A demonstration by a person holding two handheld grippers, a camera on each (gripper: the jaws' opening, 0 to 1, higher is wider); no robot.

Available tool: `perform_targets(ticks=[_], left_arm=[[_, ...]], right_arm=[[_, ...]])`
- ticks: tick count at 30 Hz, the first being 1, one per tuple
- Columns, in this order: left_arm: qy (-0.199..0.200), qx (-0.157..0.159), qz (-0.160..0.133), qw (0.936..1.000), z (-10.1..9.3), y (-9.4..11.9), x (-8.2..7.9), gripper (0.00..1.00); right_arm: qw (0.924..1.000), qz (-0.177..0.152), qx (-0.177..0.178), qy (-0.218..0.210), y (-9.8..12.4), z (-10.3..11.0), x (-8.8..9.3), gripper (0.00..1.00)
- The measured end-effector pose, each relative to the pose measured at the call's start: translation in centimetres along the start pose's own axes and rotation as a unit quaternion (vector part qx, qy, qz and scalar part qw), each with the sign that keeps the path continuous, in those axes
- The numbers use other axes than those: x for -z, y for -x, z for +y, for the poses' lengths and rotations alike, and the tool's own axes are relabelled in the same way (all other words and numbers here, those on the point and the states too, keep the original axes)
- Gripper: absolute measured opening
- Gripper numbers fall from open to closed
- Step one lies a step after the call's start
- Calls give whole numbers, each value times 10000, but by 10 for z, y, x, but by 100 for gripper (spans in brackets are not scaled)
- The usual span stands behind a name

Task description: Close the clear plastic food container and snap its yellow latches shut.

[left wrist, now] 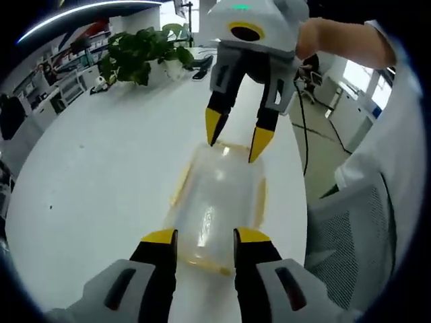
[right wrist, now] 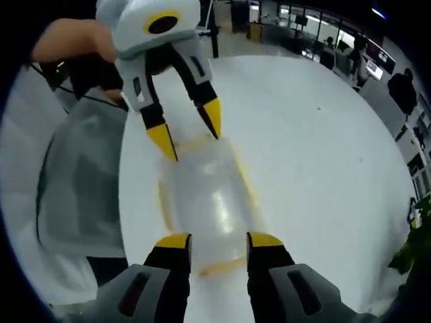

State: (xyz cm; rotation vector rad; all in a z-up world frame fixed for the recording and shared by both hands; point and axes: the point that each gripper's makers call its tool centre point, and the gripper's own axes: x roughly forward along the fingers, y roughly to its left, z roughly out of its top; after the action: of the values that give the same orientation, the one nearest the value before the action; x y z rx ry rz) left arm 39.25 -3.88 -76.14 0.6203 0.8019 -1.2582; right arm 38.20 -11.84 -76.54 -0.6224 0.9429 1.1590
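A clear plastic food container (left wrist: 219,202) with yellow latches lies on the white table (left wrist: 101,175), its lid down on it. My left gripper (left wrist: 202,237) stands open at the container's near end, one jaw on each side of the yellow end latch (left wrist: 205,264). My right gripper (left wrist: 234,138) comes in from the far end, open, its yellow tips just over the container's far edge. In the right gripper view the container (right wrist: 205,202) lies between my right gripper (right wrist: 217,241), open at the near end, and my left gripper (right wrist: 190,131) at the far end.
A potted green plant (left wrist: 143,50) stands at the table's far side. A grey mesh chair (left wrist: 350,235) sits by the table's edge near the person's white sleeve (left wrist: 397,128). Office desks and people are in the background (right wrist: 357,54).
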Motion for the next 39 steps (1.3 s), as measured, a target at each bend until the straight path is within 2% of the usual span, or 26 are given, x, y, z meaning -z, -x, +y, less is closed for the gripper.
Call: perform_targets(ticks=[24, 39], left_arm=[[-160, 98, -92, 9998, -12, -16, -16, 31], [-117, 125, -86, 9998, -21, -24, -18, 30]], right_arm=[[9995, -212, -112, 209, -13, 8, -23, 30], [9995, -281, -97, 136, -19, 6, -25, 30]])
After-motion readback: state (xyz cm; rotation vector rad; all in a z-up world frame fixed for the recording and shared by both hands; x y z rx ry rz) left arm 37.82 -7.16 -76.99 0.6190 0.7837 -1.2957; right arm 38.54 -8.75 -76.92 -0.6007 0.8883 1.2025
